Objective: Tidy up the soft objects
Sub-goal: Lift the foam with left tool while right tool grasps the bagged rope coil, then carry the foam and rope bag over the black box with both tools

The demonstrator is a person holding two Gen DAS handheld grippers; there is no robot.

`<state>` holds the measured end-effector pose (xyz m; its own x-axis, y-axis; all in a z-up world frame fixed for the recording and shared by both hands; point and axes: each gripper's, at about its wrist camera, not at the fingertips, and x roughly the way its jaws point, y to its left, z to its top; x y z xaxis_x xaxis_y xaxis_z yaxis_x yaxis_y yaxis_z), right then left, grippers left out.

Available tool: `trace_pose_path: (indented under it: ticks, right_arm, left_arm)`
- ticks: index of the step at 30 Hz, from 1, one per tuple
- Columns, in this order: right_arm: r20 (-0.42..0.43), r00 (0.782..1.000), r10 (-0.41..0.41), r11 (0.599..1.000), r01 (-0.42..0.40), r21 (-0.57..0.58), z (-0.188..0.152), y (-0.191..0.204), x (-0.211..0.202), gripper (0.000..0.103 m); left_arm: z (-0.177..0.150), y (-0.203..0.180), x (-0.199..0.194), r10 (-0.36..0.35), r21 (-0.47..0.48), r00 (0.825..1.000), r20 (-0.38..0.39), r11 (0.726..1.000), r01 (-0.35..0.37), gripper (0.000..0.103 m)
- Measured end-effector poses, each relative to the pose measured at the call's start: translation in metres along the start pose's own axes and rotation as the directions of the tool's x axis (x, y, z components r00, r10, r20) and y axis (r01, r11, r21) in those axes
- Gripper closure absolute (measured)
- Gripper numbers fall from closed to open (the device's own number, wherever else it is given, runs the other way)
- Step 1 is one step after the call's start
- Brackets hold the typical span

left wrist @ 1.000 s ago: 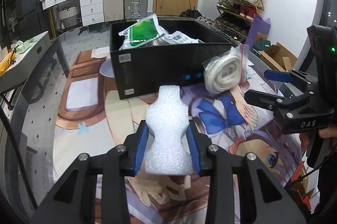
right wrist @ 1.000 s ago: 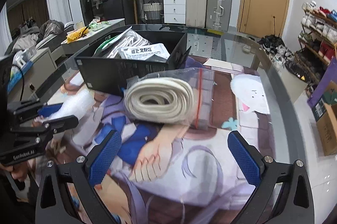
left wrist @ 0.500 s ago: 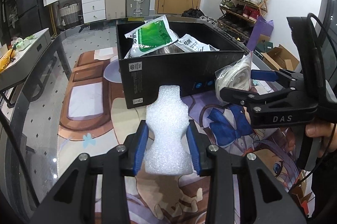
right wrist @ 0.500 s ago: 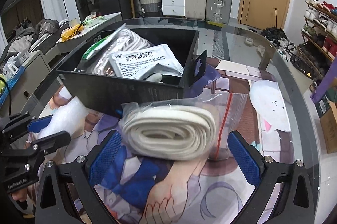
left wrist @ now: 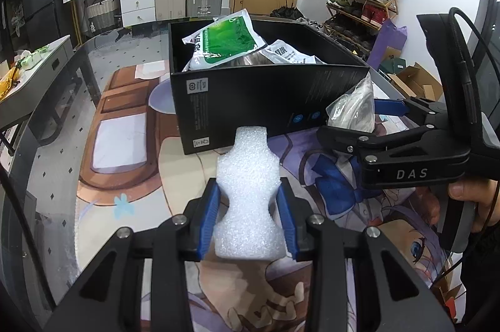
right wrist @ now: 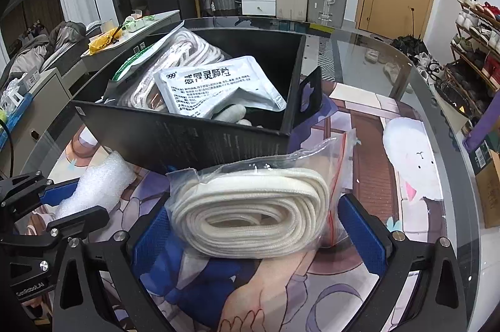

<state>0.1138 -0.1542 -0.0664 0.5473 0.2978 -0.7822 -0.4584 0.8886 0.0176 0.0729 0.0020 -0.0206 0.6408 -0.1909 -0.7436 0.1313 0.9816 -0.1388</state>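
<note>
Left hand-held gripper point(left wrist: 250, 216): blue pads clamped on both sides of white foam piece point(left wrist: 248, 200), foam pinched at waist, fingers level, pointing forward. Right hand-held gripper point(right wrist: 254, 225): blue pads pressed against ends of bagged white webbing roll point(right wrist: 253, 216), roll spanning jaw gap. Right hand point(left wrist: 468, 197) wrapped around grip, fingers visible at frame edge.
</note>
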Motion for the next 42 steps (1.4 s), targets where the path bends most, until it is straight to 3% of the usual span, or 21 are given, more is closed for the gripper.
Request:
trace_pose_path:
  ticks: [3,5,11,26,42]
  right_arm:
    - [0.007,1.000,0.018,1.000,-0.018,0.012,-0.002,-0.004,-0.003,0.004]
    - [0.010,1.000,0.027,1.000,-0.028,0.015,-0.007,-0.004,-0.007,0.015]
    - [0.023,0.999,0.047,0.998,-0.047,0.029,-0.021,-0.008,-0.017,0.029]
    - [0.104,0.991,0.088,0.996,-0.085,-0.027,-0.035,0.004,-0.059,0.031]
    - [0.204,0.969,0.138,0.987,-0.119,-0.105,-0.024,0.017,-0.110,0.031]
  left_arm:
    - [-0.001,0.000,0.000,0.003,-0.002,1.000,0.001,1.000,-0.003,0.068]
    - [-0.001,0.000,0.000,0.004,-0.004,1.000,0.002,1.000,-0.004,0.068]
    - [-0.003,0.002,-0.002,0.012,-0.009,1.000,0.010,1.000,-0.012,0.068]
    - [-0.002,-0.003,-0.032,0.014,0.002,0.997,0.073,1.000,-0.014,0.068]
    - [0.024,-0.002,-0.071,0.012,0.000,0.982,0.189,1.000,-0.012,0.068]
